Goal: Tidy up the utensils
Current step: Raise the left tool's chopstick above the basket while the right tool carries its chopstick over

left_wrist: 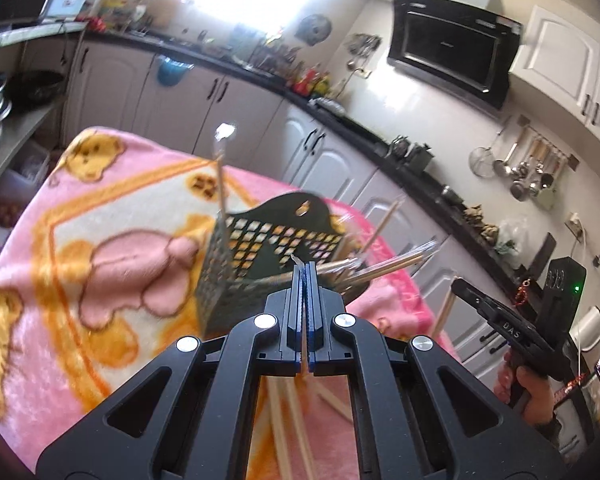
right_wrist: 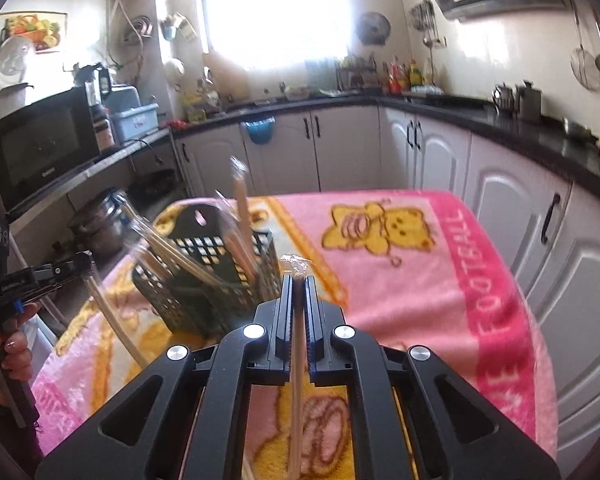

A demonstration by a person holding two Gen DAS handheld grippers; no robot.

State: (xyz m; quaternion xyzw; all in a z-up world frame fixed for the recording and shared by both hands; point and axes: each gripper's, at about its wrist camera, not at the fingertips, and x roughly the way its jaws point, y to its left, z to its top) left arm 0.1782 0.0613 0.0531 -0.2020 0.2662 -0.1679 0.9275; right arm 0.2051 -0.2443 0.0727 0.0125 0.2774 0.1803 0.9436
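A dark perforated utensil basket (left_wrist: pixel 256 252) (right_wrist: pixel 204 272) stands on the pink blanket, with several plastic-wrapped chopsticks (left_wrist: pixel 384 266) (right_wrist: pixel 242 216) leaning out of it. My left gripper (left_wrist: pixel 305 270) is shut on a thin wrapped chopstick (left_wrist: pixel 303 354), raised just in front of the basket. My right gripper (right_wrist: pixel 298 280) is shut on another wrapped chopstick (right_wrist: pixel 297 380), to the right of the basket; its wrapper tip sticks out past the fingertips. Each view also shows the other gripper (left_wrist: pixel 462 288) (right_wrist: pixel 85 261) at its edge, with a chopstick hanging from it.
The pink bear-print blanket (left_wrist: pixel 100 240) (right_wrist: pixel 420 280) covers the table. Loose chopsticks (left_wrist: pixel 328 396) lie on it under my left gripper. White cabinets and a dark counter (right_wrist: pixel 500 120) run behind. A microwave (right_wrist: pixel 40 148) and metal pots (right_wrist: pixel 96 224) sit on the left.
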